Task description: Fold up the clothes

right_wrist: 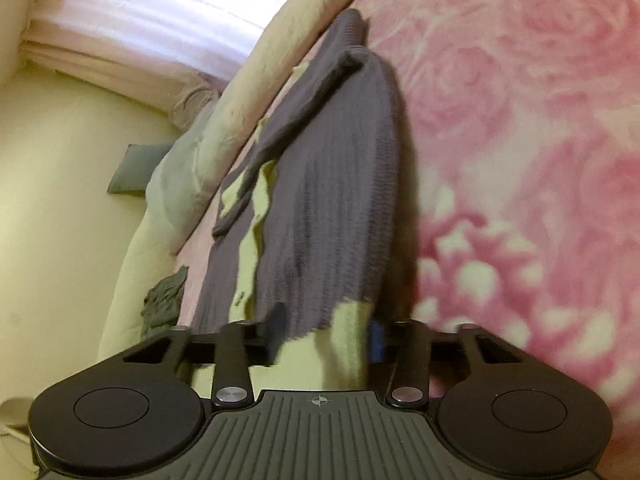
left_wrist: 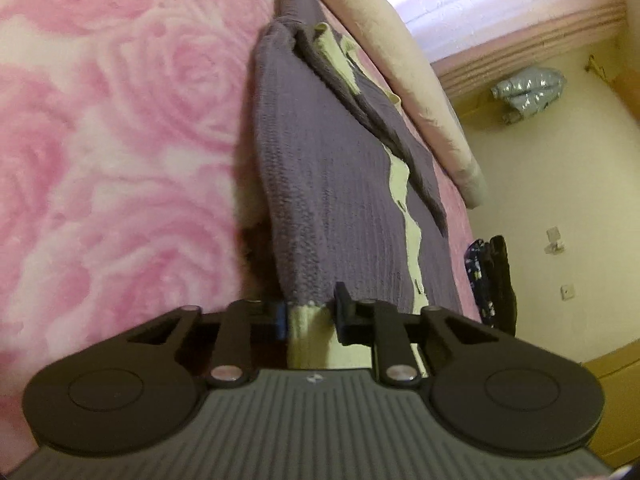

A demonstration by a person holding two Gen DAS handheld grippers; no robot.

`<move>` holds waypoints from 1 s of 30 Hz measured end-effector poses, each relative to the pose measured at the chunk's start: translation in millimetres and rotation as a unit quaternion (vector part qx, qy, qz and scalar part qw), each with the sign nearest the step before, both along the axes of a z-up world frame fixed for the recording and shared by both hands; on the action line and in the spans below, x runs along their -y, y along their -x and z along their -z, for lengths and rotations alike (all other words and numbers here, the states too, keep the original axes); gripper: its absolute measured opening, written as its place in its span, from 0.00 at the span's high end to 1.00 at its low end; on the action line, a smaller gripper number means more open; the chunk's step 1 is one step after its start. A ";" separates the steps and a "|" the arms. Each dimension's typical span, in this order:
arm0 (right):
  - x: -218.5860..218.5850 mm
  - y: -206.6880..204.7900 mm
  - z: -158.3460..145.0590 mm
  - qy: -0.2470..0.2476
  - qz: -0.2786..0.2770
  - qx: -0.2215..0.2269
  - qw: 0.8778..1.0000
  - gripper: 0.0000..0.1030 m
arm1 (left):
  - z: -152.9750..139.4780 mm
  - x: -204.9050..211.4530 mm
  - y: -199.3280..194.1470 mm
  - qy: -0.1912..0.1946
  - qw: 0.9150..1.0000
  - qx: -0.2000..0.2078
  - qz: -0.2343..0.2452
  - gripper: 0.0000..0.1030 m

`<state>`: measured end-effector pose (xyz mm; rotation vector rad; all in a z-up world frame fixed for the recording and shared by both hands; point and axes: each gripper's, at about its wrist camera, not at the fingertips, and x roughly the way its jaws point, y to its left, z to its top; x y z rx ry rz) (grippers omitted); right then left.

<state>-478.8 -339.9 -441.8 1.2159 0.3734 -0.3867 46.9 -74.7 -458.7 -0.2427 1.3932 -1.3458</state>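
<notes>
While my left gripper [left_wrist: 310, 316] looks along the bed, its jaws are clamped on the pale hem of the grey-purple knitted cardigan with cream trim [left_wrist: 332, 184], which lies on the pink rose-patterned blanket [left_wrist: 100, 140]. Through the right view, my right gripper [right_wrist: 324, 338] pinches the cardigan's [right_wrist: 328, 200] other hem corner beside the blanket [right_wrist: 520, 140].

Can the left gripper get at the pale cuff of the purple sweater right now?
Probably yes: the left gripper already has the pale cuff of the purple sweater between its fingers, with nothing in the way.
</notes>
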 end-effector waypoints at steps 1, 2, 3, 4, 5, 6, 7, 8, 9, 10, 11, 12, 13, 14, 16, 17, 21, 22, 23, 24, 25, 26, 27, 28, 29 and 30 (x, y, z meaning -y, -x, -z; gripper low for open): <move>3.4 0.8 2.0 -0.010 0.005 0.000 1.000 0.73 | 0.0 2.6 0.4 -0.002 1.000 -0.001 -0.001 0.85; 6.6 0.2 3.8 -0.019 0.010 0.001 1.000 0.75 | -0.8 5.5 2.0 -0.004 1.000 0.003 0.001 0.85; 9.3 -0.6 5.1 -0.027 0.013 0.000 1.000 0.76 | -1.9 6.8 3.8 -0.006 1.000 0.010 0.002 0.88; 9.1 -3.2 3.6 -0.023 0.010 -0.007 1.000 0.77 | -2.9 7.6 5.5 -0.008 1.000 0.017 0.003 0.90; 9.0 -5.8 2.1 -0.020 0.007 -0.014 1.000 0.79 | -3.7 6.3 6.7 -0.008 1.000 0.022 0.000 0.91; 8.8 -8.3 0.5 -0.016 0.003 -0.021 1.000 0.90 | -4.3 4.5 7.3 -0.008 1.000 0.026 -0.003 0.91; 8.6 -10.1 -0.7 -0.013 0.001 -0.027 1.000 0.92 | -5.0 1.4 8.0 -0.005 0.999 0.031 -0.007 0.92; 7.7 -7.8 -0.7 -0.010 0.000 -0.027 1.000 0.92 | -7.1 -1.8 9.4 -0.005 0.999 0.038 -0.010 0.92; 7.0 -5.4 -0.8 -0.008 0.001 -0.027 1.000 0.93 | -9.6 -4.7 11.1 -0.005 0.999 0.046 -0.013 0.92; 6.2 -3.0 -1.3 -0.006 0.004 -0.028 1.000 0.93 | -12.1 -7.7 12.7 -0.005 0.998 0.054 -0.016 0.93; 3.8 -0.6 -3.9 -0.002 0.008 -0.029 1.000 0.94 | -14.6 -10.7 14.3 -0.005 0.998 0.062 -0.019 0.93; 1.3 1.6 -6.6 0.003 0.011 -0.030 0.999 0.94 | -19.5 -13.0 16.9 -0.001 0.997 0.070 -0.019 0.93; -1.8 3.5 -10.5 0.008 0.014 -0.030 0.999 0.94 | -25.3 -15.0 19.8 0.005 0.997 0.078 -0.019 0.93; -4.9 5.7 -15.9 0.013 0.017 -0.027 0.999 0.94 | -31.4 -17.2 22.5 0.011 0.996 0.083 -0.018 0.93; -10.4 8.3 -28.4 0.025 0.019 -0.019 0.999 0.94 | -45.0 -23.6 27.5 0.023 0.996 0.088 -0.013 0.93; -13.8 10.4 -35.2 0.030 0.018 -0.015 0.999 0.94 | -51.6 -28.6 30.5 0.028 0.995 0.093 -0.009 0.93; -37.8 26.0 -59.4 0.045 0.014 -0.001 0.999 0.94 | -73.4 -63.6 42.4 0.040 0.994 0.097 0.003 0.93; -46.2 32.9 -62.9 0.044 0.013 0.002 0.999 0.94 | -77.7 -76.1 46.3 0.043 0.995 0.095 0.003 0.93; -54.6 39.6 -66.1 0.042 0.012 0.006 0.999 0.94 | -81.2 -89.0 50.8 0.045 0.995 0.093 0.001 0.93; -63.1 45.6 -68.2 0.041 0.011 0.007 0.999 0.94 | -84.1 -103.4 57.1 0.049 0.995 0.090 -0.001 0.93; -73.1 52.0 -70.8 0.039 0.010 0.008 0.999 0.94 | -86.7 -118.3 63.9 0.053 0.995 0.087 -0.003 0.93; -83.2 58.0 -73.4 0.036 0.008 0.008 0.999 0.94 | -88.5 -133.4 69.1 0.056 0.995 0.084 -0.005 0.93; -94.1 61.8 -76.0 0.034 0.007 0.008 0.999 0.94 | -89.3 -148.8 74.7 0.056 0.995 0.078 -0.007 0.93; -105.2 66.1 -78.3 0.031 0.006 0.008 0.999 0.94 | -88.9 -165.4 80.1 0.054 0.996 0.069 -0.011 0.93; -117.7 73.4 -79.2 0.028 0.007 0.009 1.000 0.94 | -87.6 -179.8 85.0 0.050 0.997 0.061 -0.016 0.93; -130.1 80.8 -80.1 0.025 0.007 0.009 1.000 0.94 | -85.7 -193.4 88.4 0.045 0.997 0.051 -0.022 0.93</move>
